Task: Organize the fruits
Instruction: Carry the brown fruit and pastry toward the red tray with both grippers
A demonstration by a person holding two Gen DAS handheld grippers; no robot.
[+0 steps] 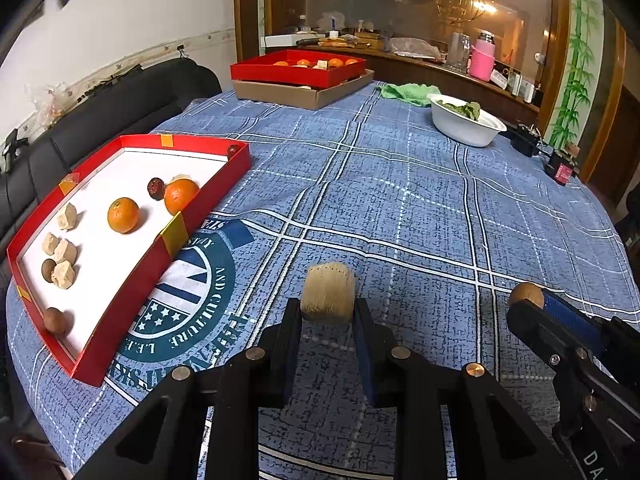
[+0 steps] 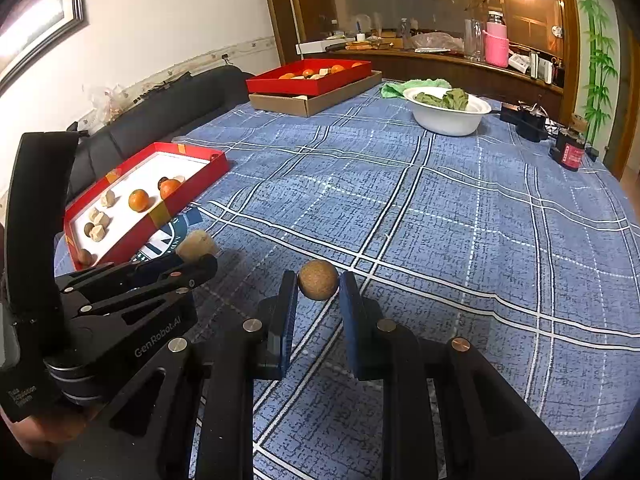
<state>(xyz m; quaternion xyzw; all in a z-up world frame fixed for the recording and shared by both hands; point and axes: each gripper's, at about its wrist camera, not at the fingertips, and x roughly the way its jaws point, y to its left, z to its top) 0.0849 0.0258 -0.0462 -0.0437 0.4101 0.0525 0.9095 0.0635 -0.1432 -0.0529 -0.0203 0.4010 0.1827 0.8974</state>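
Left wrist view
Left gripper (image 1: 328,312): nearly closed, its pads pinching a pale, fuzzy fruit (image 1: 328,296) by its sides, held above the cloth (image 1: 400,208).
Right gripper (image 1: 532,308): seen at lower right, clamped on a brown ball (image 1: 526,295) at its tip.
Near tray (image 1: 132,276): red, white-lined, left of the left gripper; it holds two oranges (image 1: 123,215), a dark red fruit (image 1: 156,188), several pale chunks (image 1: 64,274) and two brown balls.
Far tray (image 1: 298,68): red, on a cardboard box (image 1: 304,94) at the back, with more oranges and pale pieces.
Bowl (image 1: 466,130): white, greens inside, well apart from both trays.

Right wrist view
Right gripper (image 2: 318,292): almost shut, the brown ball (image 2: 318,285) caught between its blue pads, clear of the cloth (image 2: 440,208).
Left gripper (image 2: 196,258): at left, tilted down, the pale fruit (image 2: 196,245) in its tip, just beside the near tray (image 2: 176,204).
Pose: both grippers slope down toward the table, side by side, each loaded.

Progress
Done: the near tray already holds a mix of fruit, loosely grouped by kind.
Left: the two held pieces are not yet set down; I judge they go next into the near tray, each by its like. Whether the far tray needs emptying I cannot tell.
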